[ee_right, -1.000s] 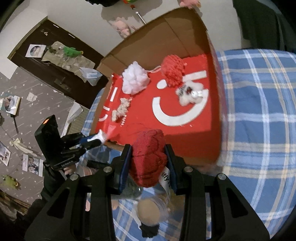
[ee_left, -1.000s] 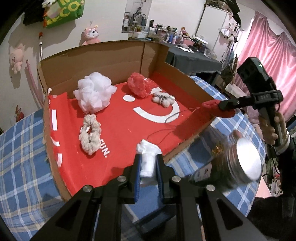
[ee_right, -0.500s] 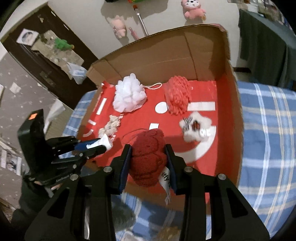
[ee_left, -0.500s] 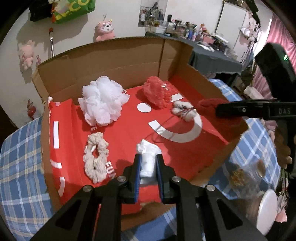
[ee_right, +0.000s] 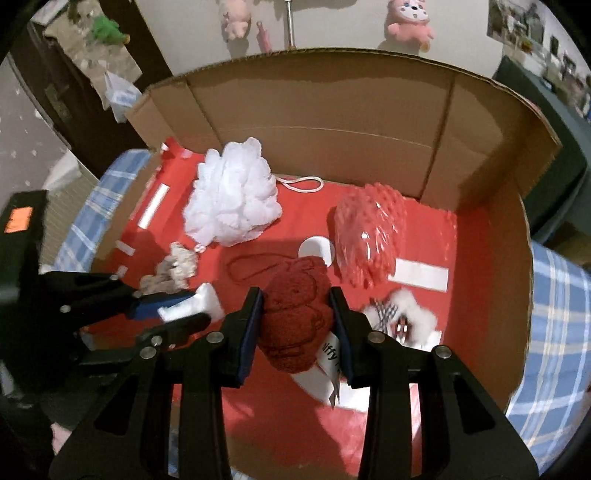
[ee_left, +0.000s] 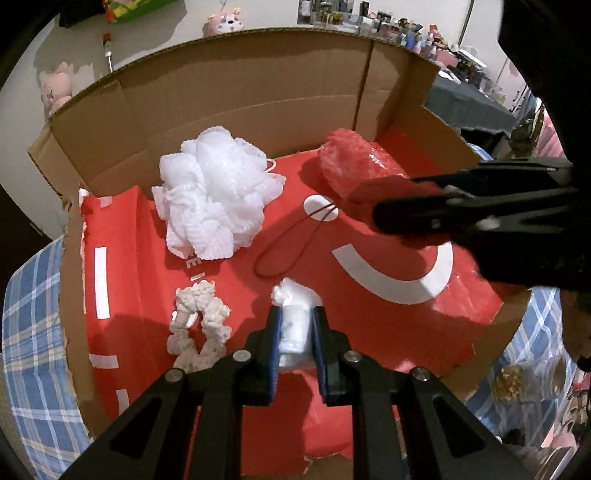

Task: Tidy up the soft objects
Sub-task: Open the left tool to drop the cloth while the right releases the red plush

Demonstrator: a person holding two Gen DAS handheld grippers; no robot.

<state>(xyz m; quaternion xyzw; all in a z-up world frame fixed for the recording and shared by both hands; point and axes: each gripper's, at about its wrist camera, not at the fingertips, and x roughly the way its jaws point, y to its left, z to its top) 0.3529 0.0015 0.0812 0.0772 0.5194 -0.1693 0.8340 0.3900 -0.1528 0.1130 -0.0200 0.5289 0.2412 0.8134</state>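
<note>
Right now both soft items are held over the box (ee_right: 332, 122). The red plush (ee_right: 295, 317) sits pinched between the fingers of the right gripper (ee_right: 297, 325), which are closed against its sides; a white tag hangs below it and a red cord loops from its top. Just to its left, the left gripper (ee_left: 297, 332) is closed on a small white foam piece (ee_left: 293, 317), whose top pokes out past the fingertips. Both grippers hang above the box's red floor, close together near its front half.

On that floor lie a white pouf (ee_left: 214, 195) toward the back left, a red pouf (ee_right: 369, 236) toward the back right, a cream scrunchie (ee_left: 197, 325) near the left front, and a white furry clip (ee_right: 402, 317) by the right gripper. The box rests on a blue plaid cloth (ee_left: 33, 332). Pink plush toys (ee_right: 406, 18) hang on the wall behind.
</note>
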